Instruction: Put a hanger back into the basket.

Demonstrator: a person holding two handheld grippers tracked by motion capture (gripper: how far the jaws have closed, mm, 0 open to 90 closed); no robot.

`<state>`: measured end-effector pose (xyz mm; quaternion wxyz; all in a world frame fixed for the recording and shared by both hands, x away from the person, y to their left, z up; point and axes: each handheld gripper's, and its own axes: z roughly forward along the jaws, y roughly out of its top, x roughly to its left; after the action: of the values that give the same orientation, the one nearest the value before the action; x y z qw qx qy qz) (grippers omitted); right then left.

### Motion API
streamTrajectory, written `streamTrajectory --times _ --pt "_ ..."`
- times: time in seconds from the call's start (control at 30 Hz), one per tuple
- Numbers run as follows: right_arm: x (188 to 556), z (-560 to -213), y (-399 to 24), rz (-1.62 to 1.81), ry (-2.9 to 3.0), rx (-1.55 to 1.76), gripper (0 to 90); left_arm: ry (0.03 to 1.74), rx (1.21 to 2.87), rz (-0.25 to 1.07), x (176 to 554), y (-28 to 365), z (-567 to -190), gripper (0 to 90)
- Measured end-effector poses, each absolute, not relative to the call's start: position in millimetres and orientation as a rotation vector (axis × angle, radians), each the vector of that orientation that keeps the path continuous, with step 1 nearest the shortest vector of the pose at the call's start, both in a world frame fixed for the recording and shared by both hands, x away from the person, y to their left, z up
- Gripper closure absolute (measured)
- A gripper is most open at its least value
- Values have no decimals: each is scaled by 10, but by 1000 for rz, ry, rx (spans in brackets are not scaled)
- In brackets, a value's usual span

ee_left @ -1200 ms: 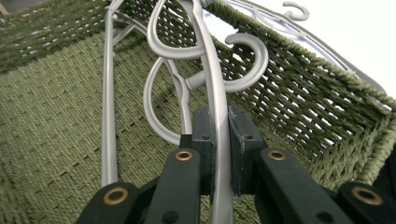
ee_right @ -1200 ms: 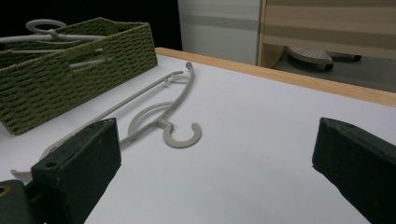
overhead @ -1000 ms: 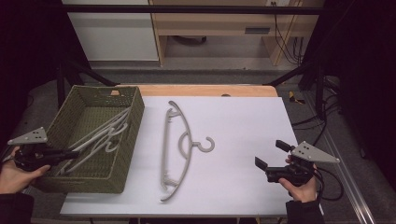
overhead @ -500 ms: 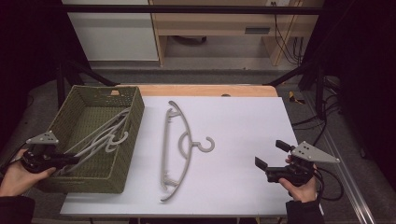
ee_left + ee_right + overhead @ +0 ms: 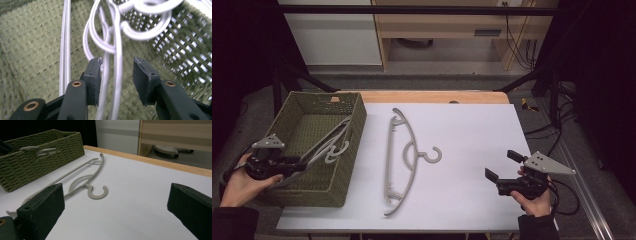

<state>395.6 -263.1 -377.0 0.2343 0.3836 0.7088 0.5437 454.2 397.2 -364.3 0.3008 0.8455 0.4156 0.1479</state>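
- Left gripper [image 5: 294, 166] is sitting at the 8 o'clock corner of the table, reaching into the green woven basket [image 5: 346, 165]. Its jaws have just been opening: released now, pads off the plastic, but white hanger rods [image 5: 113, 82] are running right between them.
- White hangers [image 5: 328, 144] are lying tangled inside the basket, hooks interlocked toward its 3 o'clock wall.
- Risk here: pulling the gripper out with rods between the jaws is likely snagging a loop, dragging the whole tangle up or tipping the basket over the table edge.
- Grey hanger [image 5: 401, 160] is lying flat mid-table, hook pointing 3 o'clock, well clear of both grippers.
- Right gripper [image 5: 497, 180] is waiting at 4 o'clock, jaws spread wide, holding nothing.
- Risk there: the hanger is thin and flat on a smooth sheet, so a shallow pinch is probably skating it away rather than lifting it.
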Motion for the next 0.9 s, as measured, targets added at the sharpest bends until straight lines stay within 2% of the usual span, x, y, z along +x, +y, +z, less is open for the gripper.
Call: streamTrajectory --times 0.23,0.4,0.53,0.6,0.63,0.77,0.9 --pt "3953 -3766 -2630 1495 1945 1051 15 1110 2297 408 4670 3700 -3734 652" --pt "3946 -3760 -2643 1497 1942 1052 15 1169 2323 437 4729 3694 -3757 803" --pt "3947 -3759 -2639 1498 1941 1051 15 1180 2322 414 4725 3717 -3776 799" --pt "3949 -3760 -2634 1496 1943 1049 15 1183 2322 402 4727 3716 -3793 716" --pt "3950 -3761 -2633 1495 1945 1046 15 1194 2346 398 4731 3713 -3801 709" --pt "3953 -3765 -2631 1494 1944 1050 15 1213 2302 386 4727 3728 -3770 798" --pt "3951 -3765 -2637 1497 1945 1048 15 1204 2317 395 4718 3720 -3769 813"
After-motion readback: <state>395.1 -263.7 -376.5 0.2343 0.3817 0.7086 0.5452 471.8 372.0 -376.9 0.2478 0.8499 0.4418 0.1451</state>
